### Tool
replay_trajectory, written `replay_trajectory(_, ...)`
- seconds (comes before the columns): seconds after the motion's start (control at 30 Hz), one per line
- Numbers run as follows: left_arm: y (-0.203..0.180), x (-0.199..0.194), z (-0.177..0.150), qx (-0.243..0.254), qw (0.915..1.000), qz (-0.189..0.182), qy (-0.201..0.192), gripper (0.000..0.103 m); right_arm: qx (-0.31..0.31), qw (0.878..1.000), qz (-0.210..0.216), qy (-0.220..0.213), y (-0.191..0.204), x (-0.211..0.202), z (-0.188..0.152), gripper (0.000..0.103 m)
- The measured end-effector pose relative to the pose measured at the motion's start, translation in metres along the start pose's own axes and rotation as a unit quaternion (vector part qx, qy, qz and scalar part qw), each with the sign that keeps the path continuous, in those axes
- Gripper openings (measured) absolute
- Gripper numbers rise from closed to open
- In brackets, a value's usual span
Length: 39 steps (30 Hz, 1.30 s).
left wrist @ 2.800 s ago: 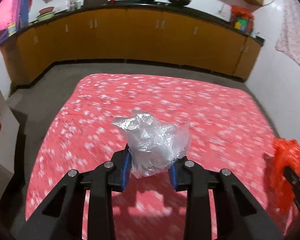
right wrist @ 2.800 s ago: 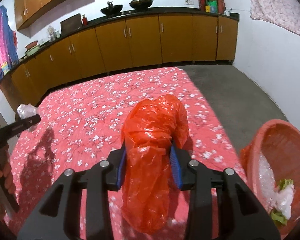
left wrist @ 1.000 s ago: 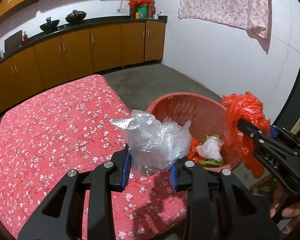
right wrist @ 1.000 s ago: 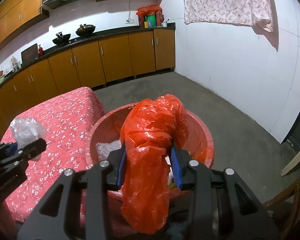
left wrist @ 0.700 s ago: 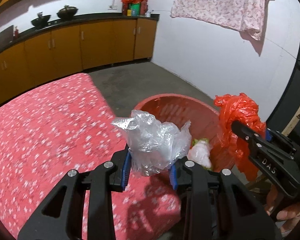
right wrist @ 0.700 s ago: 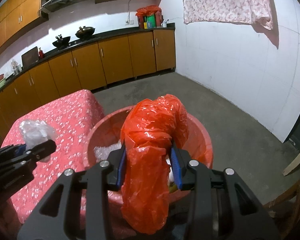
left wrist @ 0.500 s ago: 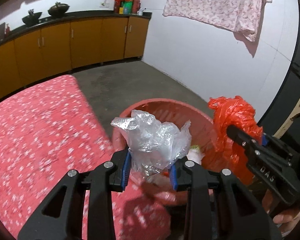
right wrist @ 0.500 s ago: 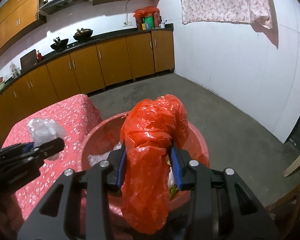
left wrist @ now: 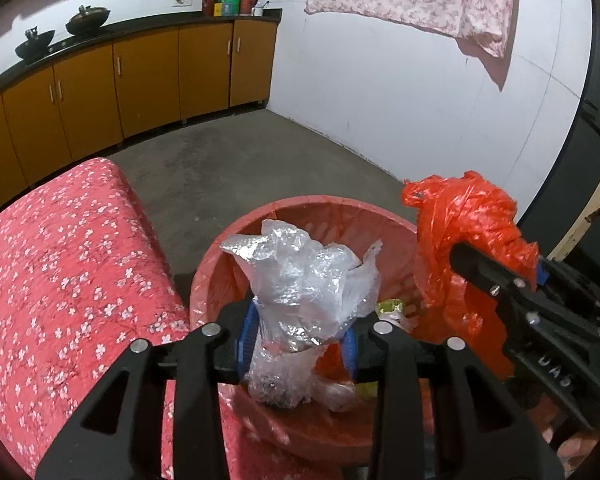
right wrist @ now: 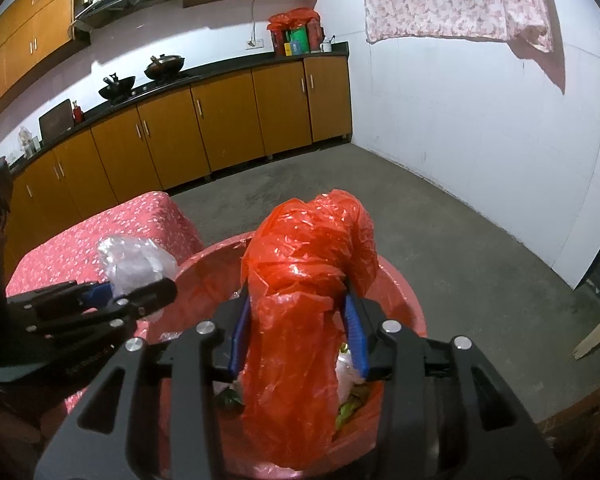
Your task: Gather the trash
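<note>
Both tongs have swung from over the floral bed (left wrist: 72, 264) to above the red basket (left wrist: 300, 210); the left tongs (left wrist: 296, 338) clench a clear plastic wad (left wrist: 304, 276), the right tongs (right wrist: 298, 336) a red plastic bag (right wrist: 306, 280) — both light, soft, slippery film, best pinched at the bunched middle; once freed they would probably drift rather than drop straight.

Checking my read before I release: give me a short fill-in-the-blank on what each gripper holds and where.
1. The left gripper is shut on a crumpled ____ plastic bag.
2. The right gripper is shut on an ____ plastic bag.
3. Both bags hang over the red ____.

Missing words: clear; orange; basket
</note>
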<state>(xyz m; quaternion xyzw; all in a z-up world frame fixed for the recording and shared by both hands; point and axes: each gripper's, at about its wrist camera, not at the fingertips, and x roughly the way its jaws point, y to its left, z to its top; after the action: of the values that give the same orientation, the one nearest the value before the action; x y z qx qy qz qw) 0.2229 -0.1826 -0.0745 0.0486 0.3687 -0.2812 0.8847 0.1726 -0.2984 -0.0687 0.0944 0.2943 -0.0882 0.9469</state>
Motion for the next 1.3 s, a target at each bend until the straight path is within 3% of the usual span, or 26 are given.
replay_trajectory(0.33, 0.001, 0.014, -0.008, -0.006, 0.9998, -0.001, 0.020, 0.054, 0.038, 0.999, 0.023, -0.002, -0.018, 0.001, 0.003, 0.058)
replay_trajectory(0.5, 0.003, 0.014, -0.007, -0.012, 0.9997, -0.006, 0.021, 0.063, 0.047, 0.999, 0.016, -0.008, -0.025, -0.004, 0.003, 0.060)
replay_trajectory(0.77, 0.002, 0.011, -0.009, -0.015, 0.9997, -0.006, 0.021, 0.064, 0.056, 0.998, 0.001, -0.015, -0.033, -0.014, 0.003, 0.061)
replay_trajectory(0.93, 0.015, -0.010, -0.012, -0.030, 0.9992, 0.025, 0.000, 0.066, 0.046, 0.999, -0.008, -0.027, -0.029, -0.026, 0.003, 0.071)
replay_trajectory(1.17, 0.036, -0.073, -0.025, -0.055, 0.9925, 0.094, -0.055, 0.081, 0.026, 0.997, -0.017, -0.071, -0.008, -0.061, 0.007, 0.096)
replay_trajectory(1.3, 0.038, -0.117, -0.036, -0.056, 0.9851, 0.133, -0.094, 0.093, 0.009, 0.996, -0.009, -0.091, 0.014, -0.092, 0.005, 0.099)
